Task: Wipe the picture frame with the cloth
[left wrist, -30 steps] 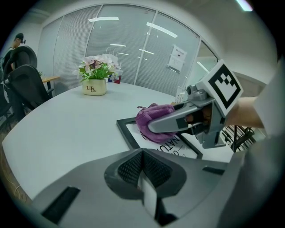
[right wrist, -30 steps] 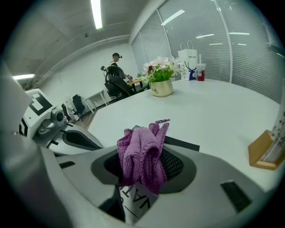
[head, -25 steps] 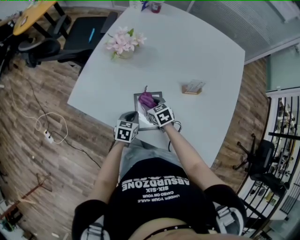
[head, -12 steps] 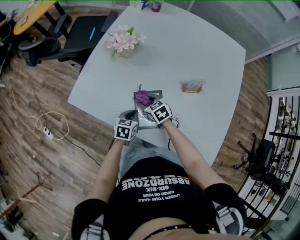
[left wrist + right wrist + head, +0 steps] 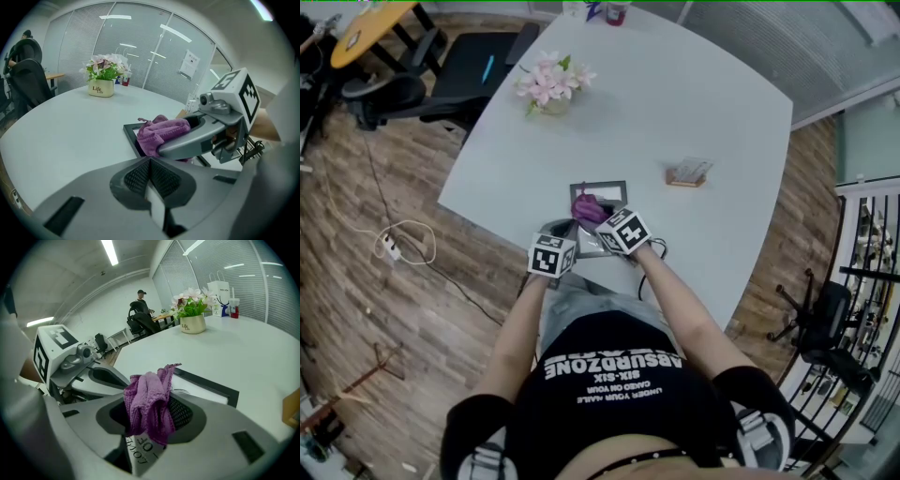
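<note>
Right tool pinches purple cloth on frame; left tool closed alongside.

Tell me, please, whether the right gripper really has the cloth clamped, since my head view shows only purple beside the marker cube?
Observer: Yes. The right gripper view shows the right gripper with its jaws shut on the purple cloth.
Operator: And the left one?
Observer: The left gripper has its jaws together, with nothing between them.
Operator: Any print I can't read?
Observer: The flower pot reads "Life".
</note>
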`<act>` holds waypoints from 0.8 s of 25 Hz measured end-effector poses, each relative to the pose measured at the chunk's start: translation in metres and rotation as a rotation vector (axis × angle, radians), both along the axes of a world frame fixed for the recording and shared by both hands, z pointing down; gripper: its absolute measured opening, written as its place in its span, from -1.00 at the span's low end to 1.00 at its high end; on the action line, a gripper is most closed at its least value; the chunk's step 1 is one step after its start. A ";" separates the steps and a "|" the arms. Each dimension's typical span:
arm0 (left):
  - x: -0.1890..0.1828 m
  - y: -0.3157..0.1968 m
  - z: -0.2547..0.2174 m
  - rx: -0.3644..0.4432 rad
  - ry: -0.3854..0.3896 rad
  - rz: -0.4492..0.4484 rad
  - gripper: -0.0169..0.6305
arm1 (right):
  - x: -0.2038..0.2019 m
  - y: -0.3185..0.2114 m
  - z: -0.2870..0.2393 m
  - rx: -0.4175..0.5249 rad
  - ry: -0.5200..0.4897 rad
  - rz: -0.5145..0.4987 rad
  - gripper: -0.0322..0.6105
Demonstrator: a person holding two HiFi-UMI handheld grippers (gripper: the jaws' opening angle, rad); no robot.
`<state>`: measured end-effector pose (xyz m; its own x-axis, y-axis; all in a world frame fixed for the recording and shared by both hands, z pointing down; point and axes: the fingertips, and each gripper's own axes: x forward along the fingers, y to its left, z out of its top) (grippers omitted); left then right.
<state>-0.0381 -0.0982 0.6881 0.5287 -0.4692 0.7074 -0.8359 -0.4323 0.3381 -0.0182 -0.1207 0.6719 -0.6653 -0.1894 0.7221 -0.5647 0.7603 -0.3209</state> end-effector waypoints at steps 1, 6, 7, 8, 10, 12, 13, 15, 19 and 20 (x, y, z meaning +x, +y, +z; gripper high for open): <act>0.000 0.000 0.000 -0.003 0.001 0.004 -0.92 | 0.000 0.003 0.000 0.001 0.000 -0.004 -0.31; 0.000 0.000 0.000 0.000 -0.001 0.019 -0.92 | 0.002 0.011 0.001 -0.010 0.000 0.003 -0.31; 0.000 0.000 0.000 0.000 -0.001 0.019 -0.92 | 0.002 0.012 0.001 -0.015 0.001 0.003 -0.31; 0.001 0.000 0.000 0.000 0.000 0.019 -0.92 | 0.003 0.013 0.001 -0.020 0.002 0.001 -0.31; 0.000 0.000 0.000 -0.001 0.002 0.019 -0.92 | 0.003 0.016 0.001 -0.026 0.003 -0.001 -0.31; 0.000 0.000 0.000 -0.001 0.001 0.021 -0.92 | 0.003 0.019 0.001 -0.030 0.005 0.000 -0.31; -0.001 0.000 0.001 -0.001 0.001 0.021 -0.92 | 0.003 0.020 0.001 -0.032 0.008 0.003 -0.31; -0.001 0.000 0.000 -0.001 0.003 0.022 -0.92 | 0.003 0.022 0.002 -0.030 0.020 0.006 -0.31; 0.000 0.000 0.001 0.002 0.000 0.023 -0.92 | 0.003 0.024 0.002 0.018 0.064 -0.014 -0.31; 0.000 0.000 0.001 0.002 -0.002 0.024 -0.92 | 0.004 0.025 0.003 0.026 0.082 -0.021 -0.31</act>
